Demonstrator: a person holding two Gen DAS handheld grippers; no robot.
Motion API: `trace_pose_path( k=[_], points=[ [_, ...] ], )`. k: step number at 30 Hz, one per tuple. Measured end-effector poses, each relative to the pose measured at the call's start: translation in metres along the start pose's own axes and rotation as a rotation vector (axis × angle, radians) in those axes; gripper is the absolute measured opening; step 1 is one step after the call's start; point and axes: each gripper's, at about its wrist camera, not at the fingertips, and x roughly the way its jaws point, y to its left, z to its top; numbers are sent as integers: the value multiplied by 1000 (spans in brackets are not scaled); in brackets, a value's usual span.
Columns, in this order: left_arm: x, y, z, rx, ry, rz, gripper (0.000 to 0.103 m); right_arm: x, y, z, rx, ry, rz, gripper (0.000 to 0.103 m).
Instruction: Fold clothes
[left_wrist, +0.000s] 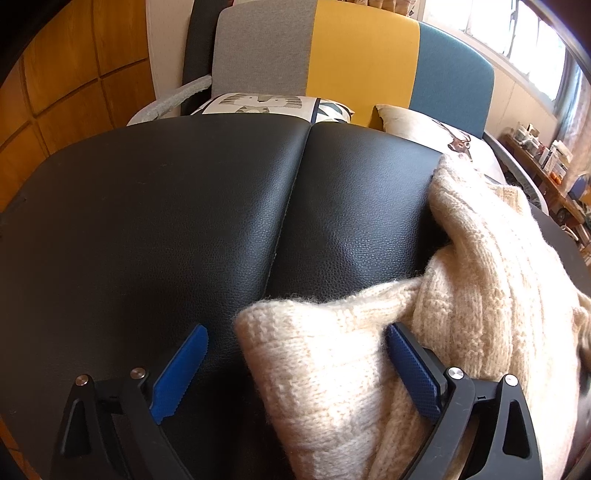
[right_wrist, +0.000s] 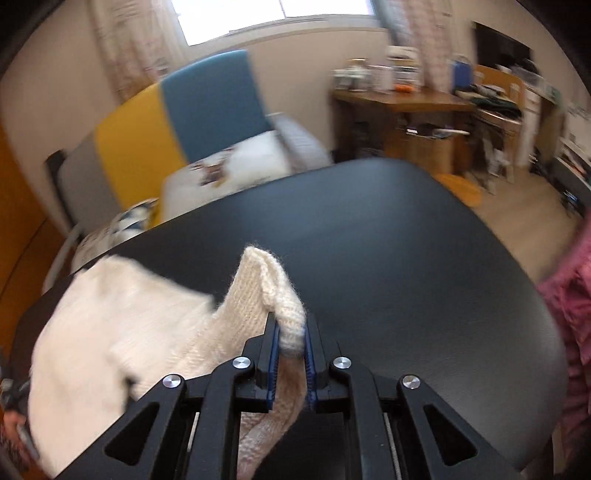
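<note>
Sweater (left_wrist: 480, 288) lay bunched on black padded table (left_wrist: 184, 221). Right gripper (right_wrist: 291, 332), angled down, pads clenched on a knit edge. Left gripper (left_wrist: 295, 347), angled down, jaws spread wide, sweater fold between them, ungripped.

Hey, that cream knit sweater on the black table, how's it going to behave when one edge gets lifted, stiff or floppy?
Probably floppy: the cream knit sweater bends over where the right hand-held gripper pinches its edge, and the rest trails loosely. Its thick, fuzzy knit should grip the pads rather than slip. On the smooth black padded table it will likely drag and bunch, as the rumpled folds suggest.
</note>
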Motion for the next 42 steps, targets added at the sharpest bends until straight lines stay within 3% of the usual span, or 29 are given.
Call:
trace_pose_path(
  k=[3,7,15,22,25,28,30,33,37,40,42],
  points=[
    [0,1,0,0,1,3,100,4,-36,10,94,-3,-43,11],
    [1,1,0,0,1,10,101,13,-68,18,124,6,-118,11],
    [1,0,0,1,1,24,102,23,-113,12,245,23,-164,12],
    [2,-1,0,-7,0,41,103,25,-119,8,275,55,-295,25],
    [2,0,0,-9,1,37,103,0,-93,19,225,-3,-342,25],
    [3,0,1,-11,1,33,103,-35,-33,29,125,-121,-268,26],
    [3,0,1,-13,0,32,103,-40,25,29,13,-149,-167,27],
    [2,1,0,-17,-1,25,103,-14,124,10,-156,-82,36,28],
    [2,2,0,-22,0,16,103,34,246,-44,-310,32,239,28],
    [1,3,1,-30,5,6,103,63,301,-83,-331,97,265,28],
    [-2,9,3,-56,14,-33,103,79,321,-106,-328,128,222,28]
  ],
)
